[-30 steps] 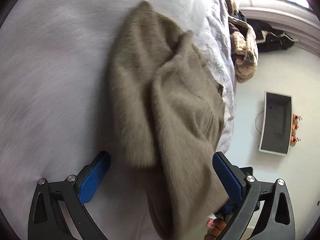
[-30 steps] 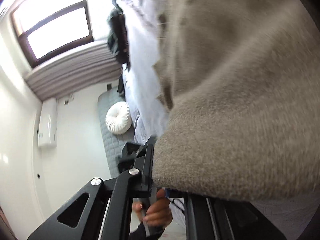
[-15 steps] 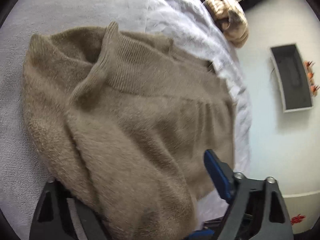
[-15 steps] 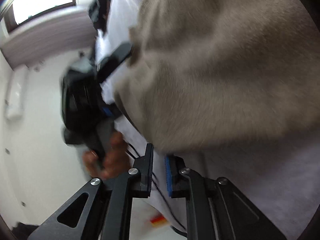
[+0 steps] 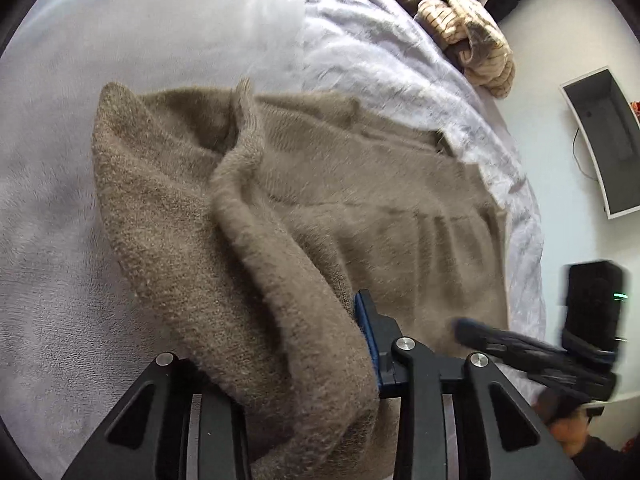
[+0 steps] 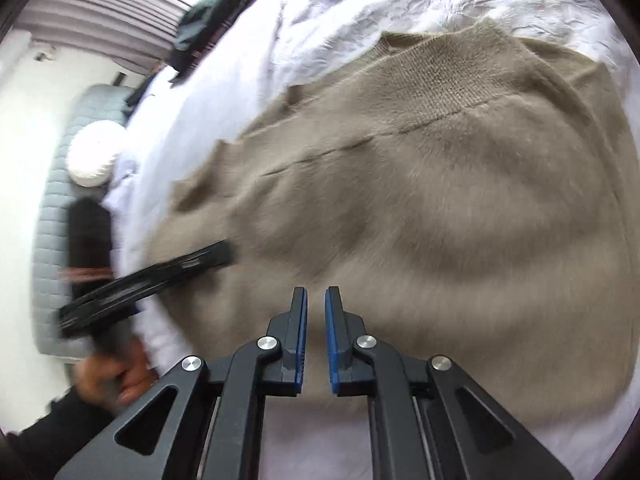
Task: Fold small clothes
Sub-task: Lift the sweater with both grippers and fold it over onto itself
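Note:
A fuzzy taupe knit sweater (image 5: 360, 184) lies on a bed with a pale lilac cover (image 5: 120, 80). My left gripper (image 5: 280, 344) is shut on a thick fold of the sweater, which drapes over and hides its left finger; the blue pad of the right finger (image 5: 366, 328) presses the cloth. In the right wrist view the sweater (image 6: 440, 180) lies spread flat. My right gripper (image 6: 316, 312) hovers over its near part, jaws nearly together with a narrow gap and nothing between them. The left gripper (image 6: 160, 272) shows blurred at the sweater's left edge.
A pile of striped and dark clothes (image 5: 468, 28) lies at the bed's far end. A grey box (image 5: 604, 144) stands on the floor beside the bed. A grey quilted bench with a white round cushion (image 6: 94, 156) sits left of the bed.
My right gripper has let go of the sweater and pulled back over it. My left gripper has closed on a fold of the sweater, which now lies spread on the bed.

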Action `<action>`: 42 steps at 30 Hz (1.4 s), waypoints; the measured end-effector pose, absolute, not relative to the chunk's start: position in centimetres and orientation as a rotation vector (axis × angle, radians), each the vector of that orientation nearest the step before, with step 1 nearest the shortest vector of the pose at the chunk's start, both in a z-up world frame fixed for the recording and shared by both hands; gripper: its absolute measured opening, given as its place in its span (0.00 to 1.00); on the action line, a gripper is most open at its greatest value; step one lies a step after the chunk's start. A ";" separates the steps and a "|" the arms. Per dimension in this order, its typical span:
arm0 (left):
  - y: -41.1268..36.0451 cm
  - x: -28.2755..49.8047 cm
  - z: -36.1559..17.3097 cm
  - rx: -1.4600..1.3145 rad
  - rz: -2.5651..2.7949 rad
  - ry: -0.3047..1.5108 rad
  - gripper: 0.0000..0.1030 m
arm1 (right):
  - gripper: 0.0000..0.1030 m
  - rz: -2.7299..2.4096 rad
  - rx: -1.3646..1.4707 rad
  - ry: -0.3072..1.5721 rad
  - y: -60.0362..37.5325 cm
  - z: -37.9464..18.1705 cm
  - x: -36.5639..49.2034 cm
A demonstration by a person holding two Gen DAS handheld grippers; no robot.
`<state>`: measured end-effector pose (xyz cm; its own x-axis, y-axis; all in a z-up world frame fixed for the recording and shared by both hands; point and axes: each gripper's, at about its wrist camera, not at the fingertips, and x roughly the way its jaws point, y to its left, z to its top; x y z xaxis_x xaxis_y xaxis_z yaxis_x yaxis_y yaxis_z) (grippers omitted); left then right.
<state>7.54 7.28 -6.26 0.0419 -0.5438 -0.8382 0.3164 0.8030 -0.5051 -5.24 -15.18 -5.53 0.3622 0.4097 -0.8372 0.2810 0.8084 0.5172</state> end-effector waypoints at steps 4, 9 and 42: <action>5.8 7.3 -4.3 -0.200 -0.681 1.341 0.34 | 0.07 0.091 0.639 1.323 -14.6 -9.5 -4.8; 1.5 6.8 -1.0 -0.135 -0.720 1.276 0.34 | 0.07 0.123 0.685 1.288 -15.6 -9.7 -5.7; -14.6 -0.1 3.6 0.340 -0.599 0.968 0.93 | 0.70 0.246 1.646 0.697 -35.6 -12.6 -17.7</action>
<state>-0.13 -14.56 3.62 0.4251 -0.3219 -0.8460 0.6137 0.7895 0.0080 -17.69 -35.58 -12.55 0.7933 0.5665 -0.2228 0.3016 -0.0478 0.9522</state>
